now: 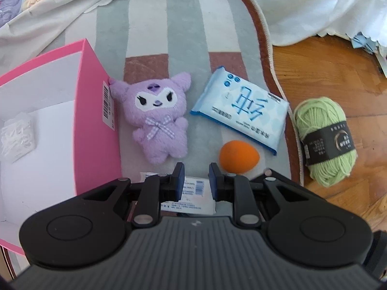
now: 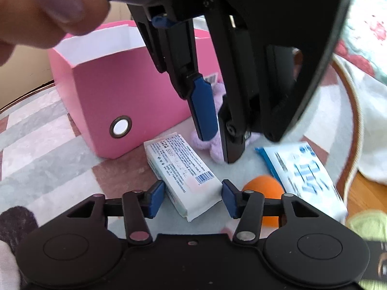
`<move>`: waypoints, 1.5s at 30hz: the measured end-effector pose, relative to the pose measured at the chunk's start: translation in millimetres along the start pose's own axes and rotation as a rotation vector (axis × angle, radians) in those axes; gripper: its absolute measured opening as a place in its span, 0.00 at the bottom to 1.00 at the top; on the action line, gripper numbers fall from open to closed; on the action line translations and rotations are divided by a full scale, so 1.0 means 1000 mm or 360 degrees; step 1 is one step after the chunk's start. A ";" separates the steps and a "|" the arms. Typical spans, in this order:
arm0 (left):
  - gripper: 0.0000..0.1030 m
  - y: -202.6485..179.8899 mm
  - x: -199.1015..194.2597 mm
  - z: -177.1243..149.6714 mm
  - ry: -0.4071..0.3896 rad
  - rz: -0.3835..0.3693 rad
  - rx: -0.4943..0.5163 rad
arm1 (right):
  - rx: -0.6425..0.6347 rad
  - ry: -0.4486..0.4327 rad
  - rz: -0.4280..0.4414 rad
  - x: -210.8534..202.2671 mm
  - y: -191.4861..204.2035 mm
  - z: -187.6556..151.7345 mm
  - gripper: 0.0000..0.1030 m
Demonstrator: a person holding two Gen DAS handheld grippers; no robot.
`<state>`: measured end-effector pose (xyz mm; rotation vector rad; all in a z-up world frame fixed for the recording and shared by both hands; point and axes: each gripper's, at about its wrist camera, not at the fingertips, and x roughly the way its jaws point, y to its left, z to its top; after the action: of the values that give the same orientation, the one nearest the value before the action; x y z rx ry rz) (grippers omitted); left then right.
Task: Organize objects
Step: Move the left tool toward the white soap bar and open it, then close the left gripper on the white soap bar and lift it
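A white printed packet (image 2: pixel 183 166) lies on the striped rug (image 2: pixel 43 145), and my right gripper (image 2: pixel 193 198) is shut on its near end with a blue pad on each long side. My left gripper (image 1: pixel 196 181) hovers over the same packet (image 1: pixel 193 193), pointing steeply down, shut with nothing between its pads. In the right wrist view that left gripper (image 2: pixel 217 142) hangs just beyond the packet. A purple plush (image 1: pixel 157 118), a blue wipes pack (image 1: pixel 241 111), an orange egg-shaped sponge (image 1: pixel 238 157) and a green yarn ball (image 1: pixel 324 140) lie nearby.
An open pink box (image 1: pixel 94 111) stands left of the plush, with a white crinkled item (image 1: pixel 18 135) inside. Pale cloth (image 1: pixel 314 12) drapes along the far side. The rug ends at wooden floor (image 1: pixel 326 72) on the right. A person's fingers (image 2: pixel 48 7) hold the left gripper.
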<state>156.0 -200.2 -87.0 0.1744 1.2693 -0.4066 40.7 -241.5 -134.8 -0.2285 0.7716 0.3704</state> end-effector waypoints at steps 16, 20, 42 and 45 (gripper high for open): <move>0.22 -0.011 0.009 -0.039 -0.0002 -0.0094 0.0090 | 0.0077 0.0099 -0.0001 -0.047 -0.009 -0.036 0.50; 0.25 -0.018 0.015 -0.050 -0.0004 -0.0042 0.0159 | 0.0048 0.0095 0.0012 -0.057 -0.009 -0.049 0.49; 0.34 0.004 0.020 -0.095 -0.0005 -0.0396 -0.0246 | 0.0625 0.0039 -0.0031 -0.069 0.000 -0.071 0.81; 0.34 0.011 0.023 -0.100 -0.0029 -0.0447 -0.0328 | 0.0633 0.0019 -0.0133 -0.065 0.007 -0.068 0.83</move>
<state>76.6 -159.9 -139.9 -0.1840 1.3127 -0.5125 -48.4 -273.2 -136.3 0.1105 0.8280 0.1315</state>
